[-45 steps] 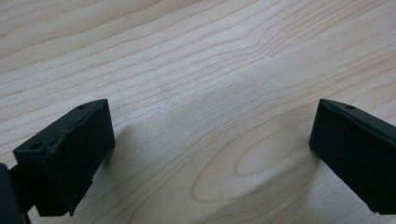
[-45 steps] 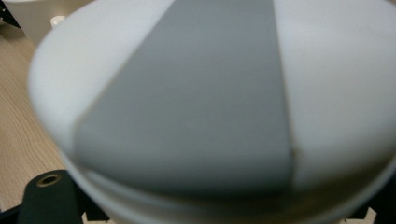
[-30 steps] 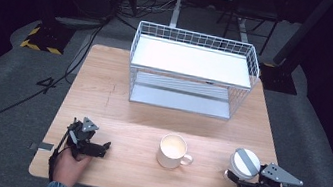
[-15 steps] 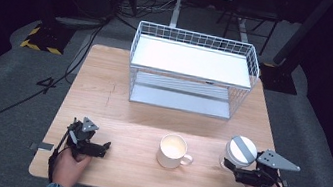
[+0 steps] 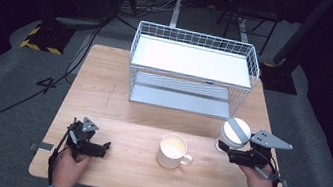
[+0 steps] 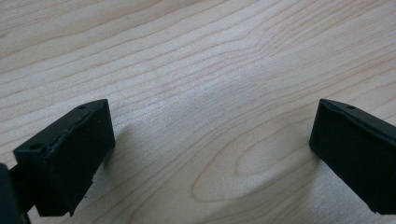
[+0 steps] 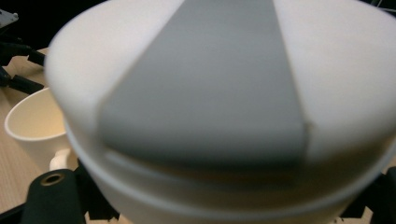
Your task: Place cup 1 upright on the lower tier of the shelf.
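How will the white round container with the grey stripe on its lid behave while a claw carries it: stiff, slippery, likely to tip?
The white round container with a grey-striped lid looks rigid, so it probably will not deform in the right claw. Its smooth surface may be slippery. The claw seems to grip it low, so the lidded top could tilt if swung quickly.

The light wooden surface (image 5: 117, 101) carries a white wire rack (image 5: 193, 72) at its far side and a cream mug (image 5: 173, 150) near the front edge.
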`<state>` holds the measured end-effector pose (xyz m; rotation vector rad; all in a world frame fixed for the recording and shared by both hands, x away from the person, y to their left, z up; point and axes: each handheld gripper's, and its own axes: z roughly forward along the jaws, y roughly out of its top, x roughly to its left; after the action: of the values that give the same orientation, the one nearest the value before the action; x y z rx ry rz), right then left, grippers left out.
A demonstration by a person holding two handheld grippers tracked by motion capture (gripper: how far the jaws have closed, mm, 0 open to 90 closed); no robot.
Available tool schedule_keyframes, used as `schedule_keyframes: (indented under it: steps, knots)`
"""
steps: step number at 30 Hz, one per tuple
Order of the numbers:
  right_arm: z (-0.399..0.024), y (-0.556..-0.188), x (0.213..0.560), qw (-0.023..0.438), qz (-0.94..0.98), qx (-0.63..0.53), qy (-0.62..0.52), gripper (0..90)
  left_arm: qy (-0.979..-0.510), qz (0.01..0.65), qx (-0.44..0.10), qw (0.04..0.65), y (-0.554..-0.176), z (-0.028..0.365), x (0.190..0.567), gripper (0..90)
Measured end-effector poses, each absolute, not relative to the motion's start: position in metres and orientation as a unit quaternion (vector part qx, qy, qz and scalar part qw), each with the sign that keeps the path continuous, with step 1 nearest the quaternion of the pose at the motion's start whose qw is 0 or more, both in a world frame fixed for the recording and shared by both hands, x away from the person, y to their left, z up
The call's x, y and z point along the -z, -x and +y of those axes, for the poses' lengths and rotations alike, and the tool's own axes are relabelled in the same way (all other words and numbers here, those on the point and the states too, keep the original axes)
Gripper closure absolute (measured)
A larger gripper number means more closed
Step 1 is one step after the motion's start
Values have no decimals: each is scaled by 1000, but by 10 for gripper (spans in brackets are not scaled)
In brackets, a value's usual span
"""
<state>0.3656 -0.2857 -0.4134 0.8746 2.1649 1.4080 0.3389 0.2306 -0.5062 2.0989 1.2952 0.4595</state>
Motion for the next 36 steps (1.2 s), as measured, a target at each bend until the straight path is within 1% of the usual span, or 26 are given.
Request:
schedule_keyframes:
  steps: [13,16,27,36]
  knots:
    - [-269,-393,403,209,782,-500,-308,188,-790,498,-178,310,-338,230,506,5]
    - [-268,-402,404,197,783,-500,-314,188,-791,497,-176,311,-337,230,506,5]
    - [-250,-434,411,211,787,-477,-330,188,-791,496,-177,310,-337,230,506,5]
    - [-237,-452,417,217,786,-472,-335,188,-791,497,-177,310,-337,230,506,5]
